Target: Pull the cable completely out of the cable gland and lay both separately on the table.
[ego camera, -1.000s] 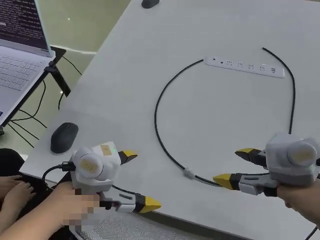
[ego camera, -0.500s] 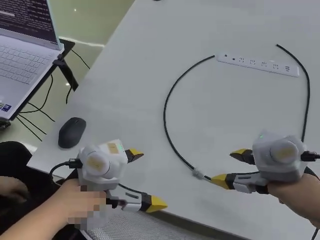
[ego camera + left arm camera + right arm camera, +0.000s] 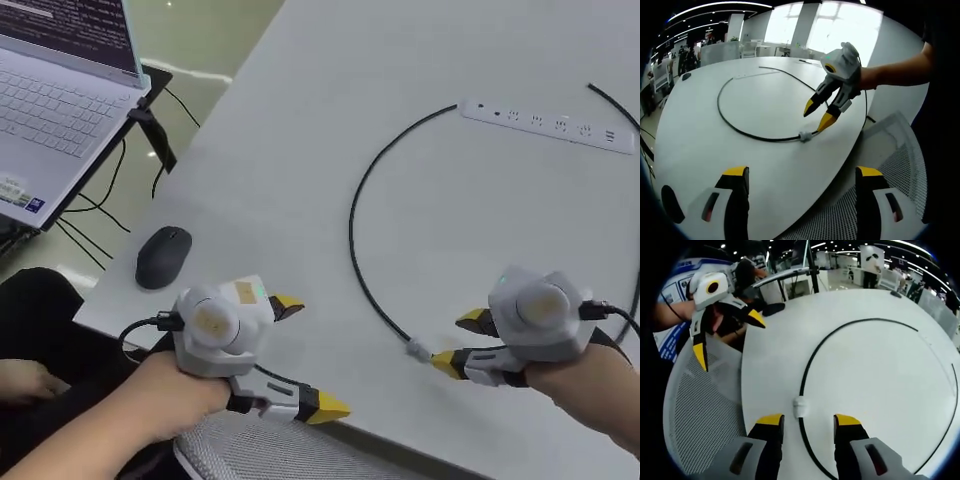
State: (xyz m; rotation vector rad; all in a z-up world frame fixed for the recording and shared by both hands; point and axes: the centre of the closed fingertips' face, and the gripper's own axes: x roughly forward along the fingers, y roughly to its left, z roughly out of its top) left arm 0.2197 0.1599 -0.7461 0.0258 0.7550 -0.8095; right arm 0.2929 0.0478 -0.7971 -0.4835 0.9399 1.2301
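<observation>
Presently, the white desk (image 3: 300,150) carries the work, and both grippers are held low at its near edge. The left gripper (image 3: 315,355) is gripped in a hand near the near-left corner. It points across toward the other gripper, its jaws are spread wide and it has hold of nothing. One of its yellow tips hangs past the desk edge over a mesh chair seat (image 3: 875,150). The right gripper (image 3: 456,342) is levelled toward the left. Its jaws are parted by a moderate gap and it holds nothing.

The black cable (image 3: 352,230) lies flat on the desk in a broad arc. It runs from the near edge up toward a white power strip (image 3: 545,127) on the far side. The cable gland (image 3: 418,349), a small pale collar, is still threaded on the cable close to the near edge. In the right gripper view it sits at the mouth of the open jaws, just ahead of the tips, and I cannot tell whether a tip touches it.

Compared with a second ago, the right gripper has closed the distance to the gland. Cable and gland lie as they did before.
</observation>
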